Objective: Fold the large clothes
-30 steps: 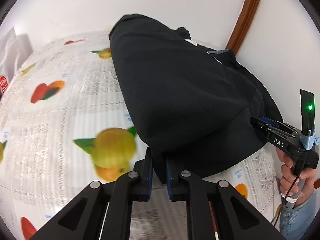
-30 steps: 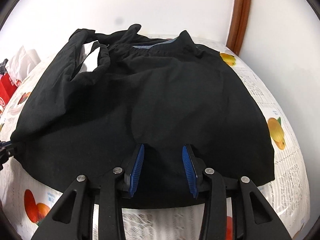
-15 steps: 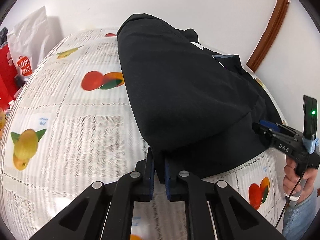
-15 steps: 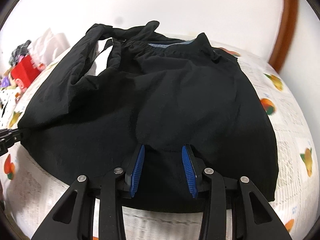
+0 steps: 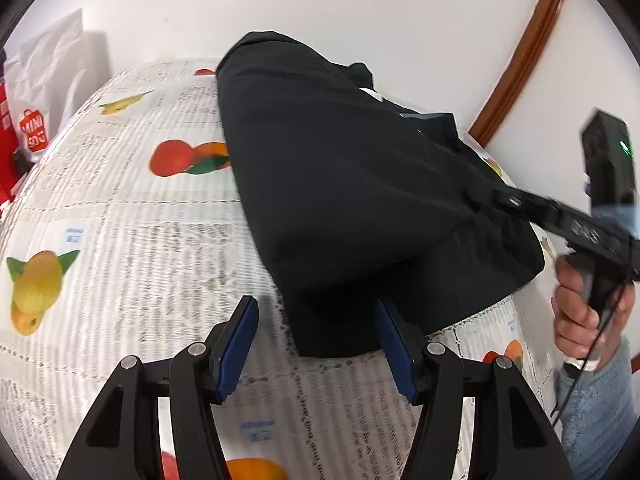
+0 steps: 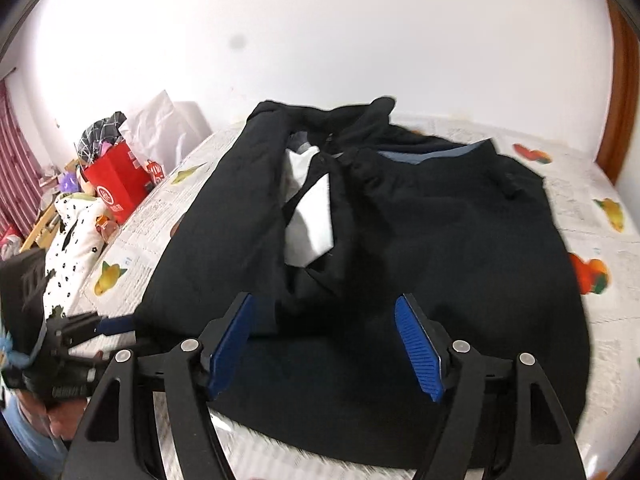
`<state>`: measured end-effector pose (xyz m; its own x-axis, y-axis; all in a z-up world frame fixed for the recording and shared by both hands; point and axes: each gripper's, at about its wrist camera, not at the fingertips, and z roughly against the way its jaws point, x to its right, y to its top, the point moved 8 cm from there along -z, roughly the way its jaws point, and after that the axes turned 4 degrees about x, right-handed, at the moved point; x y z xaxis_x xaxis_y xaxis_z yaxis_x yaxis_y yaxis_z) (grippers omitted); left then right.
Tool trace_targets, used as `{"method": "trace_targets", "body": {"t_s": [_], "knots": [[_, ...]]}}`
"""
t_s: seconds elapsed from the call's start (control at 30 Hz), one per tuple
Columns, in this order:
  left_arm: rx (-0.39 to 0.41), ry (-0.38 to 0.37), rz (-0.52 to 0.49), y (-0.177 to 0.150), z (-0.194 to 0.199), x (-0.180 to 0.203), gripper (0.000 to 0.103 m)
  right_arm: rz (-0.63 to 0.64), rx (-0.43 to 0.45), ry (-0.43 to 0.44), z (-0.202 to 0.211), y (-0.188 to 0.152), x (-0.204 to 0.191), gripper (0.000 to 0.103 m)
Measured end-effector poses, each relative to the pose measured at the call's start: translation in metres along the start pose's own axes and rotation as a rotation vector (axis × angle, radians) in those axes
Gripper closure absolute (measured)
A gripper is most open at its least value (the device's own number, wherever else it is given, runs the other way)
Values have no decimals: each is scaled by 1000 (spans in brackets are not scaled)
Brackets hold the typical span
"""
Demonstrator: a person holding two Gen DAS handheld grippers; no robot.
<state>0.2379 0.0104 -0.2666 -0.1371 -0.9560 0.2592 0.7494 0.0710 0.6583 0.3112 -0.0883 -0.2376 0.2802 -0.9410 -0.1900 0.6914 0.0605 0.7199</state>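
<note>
Across the middle of both views lies the black garment [image 5: 360, 184], folded into a thick dark bundle on the fruit-print bedspread [image 5: 132, 240], with a white inner panel [image 6: 310, 216] and a strip of blue-grey lining showing near the top of the right wrist frame. Half a second ago the left gripper [image 5: 316, 344] was pinched tight on the near corner of the cloth; now its blue pads stand wide apart, and the corner lies flat on the spread between them, touching neither pad as far as the view shows. The right gripper [image 6: 326, 344] has likewise gone from part-way apart to fully spread, hovering over the near hem with nothing held. Its body appears again at the right edge of the left wrist frame, blurred by motion, so exactly how close it sits to the fabric is hard to tell there. Both releases suggest this fold has been laid down and let go; the likely next step is a fresh grip for another fold or smoothing. A red shopping bag [image 6: 116, 188] sits at middle left.
</note>
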Motion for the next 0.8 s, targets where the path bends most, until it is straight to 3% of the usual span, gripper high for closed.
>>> {"method": "trace_targets", "body": {"t_s": [0.1,0.27,0.33,0.37,0.43,0.47,0.67,0.8], "knots": [[-15,-18,-11,3,-12,11,44,-19,-15,12,-24,7,-4,31],[-13,40,-66,12,-31,24,33,-73,-59,68,-54,11,-8,36],[-14,60,-86,14,-33,25,33,-79,-58,99,-61,14,-12,54],[-13,68,-93,14,-35,26,32,-69,-57,101,-64,16,-16,59],[-15,78,-99,16,-38,27,32,-28,-45,104,-65,21,-24,89],[-18,81,-100,16,-38,28,32,2,-37,110,-61,23,-30,90],[-40,95,-105,22,-44,28,32,16,206,126,12,54,-24,96],[-41,95,-110,25,-46,27,32,-28,357,60,63,57,5,96]]}}
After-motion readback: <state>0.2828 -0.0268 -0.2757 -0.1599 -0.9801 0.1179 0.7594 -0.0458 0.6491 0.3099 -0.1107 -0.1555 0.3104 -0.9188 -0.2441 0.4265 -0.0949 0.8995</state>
